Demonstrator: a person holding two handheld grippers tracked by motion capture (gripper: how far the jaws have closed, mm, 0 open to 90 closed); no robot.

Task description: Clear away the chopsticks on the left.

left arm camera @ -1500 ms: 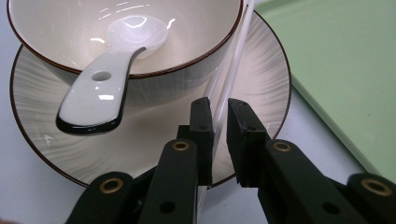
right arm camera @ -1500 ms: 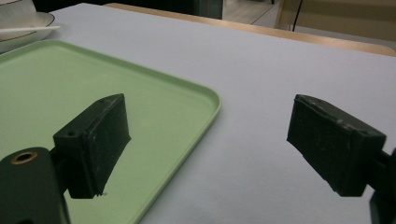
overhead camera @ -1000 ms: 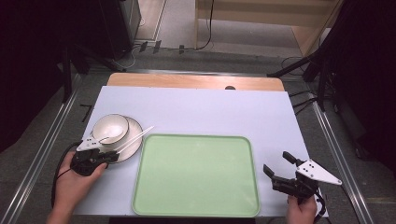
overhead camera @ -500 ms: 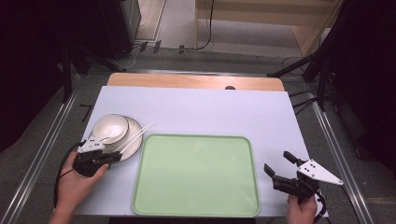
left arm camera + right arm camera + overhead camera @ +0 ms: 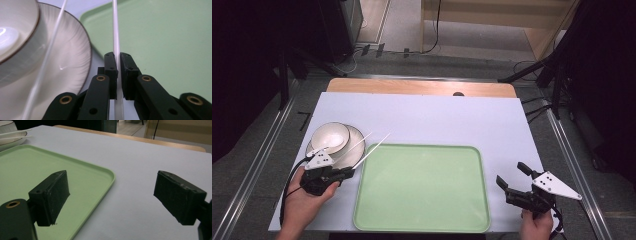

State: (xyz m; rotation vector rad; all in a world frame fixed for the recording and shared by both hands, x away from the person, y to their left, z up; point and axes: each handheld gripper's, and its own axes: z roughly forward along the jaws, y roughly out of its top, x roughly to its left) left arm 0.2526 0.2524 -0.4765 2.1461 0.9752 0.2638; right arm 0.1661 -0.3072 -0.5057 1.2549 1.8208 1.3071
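Gripping: left tongs (image 5: 349, 172), jaws closed on one white chopstick (image 5: 115, 37) near its lower end, seen between the pads in the left gripper view.
Chopstick held: slants up and away over the near left corner of the green tray (image 5: 422, 220).
Second chopstick (image 5: 357, 145): lies across the plate (image 5: 354, 136), apart from the held one.
Bowl (image 5: 330, 137): white with a dark rim, sits on the plate at the left of the surface (image 5: 437, 117), just beside the tray.
Right tongs (image 5: 511, 179): jaws spread wide, nothing between them, hovering low over the surface at the tray's near right corner.
Hands: left hand (image 5: 304, 200) wraps its tool at the near left edge; right hand (image 5: 536, 226) holds its tool at the near right edge.
Tray: bare green inside.
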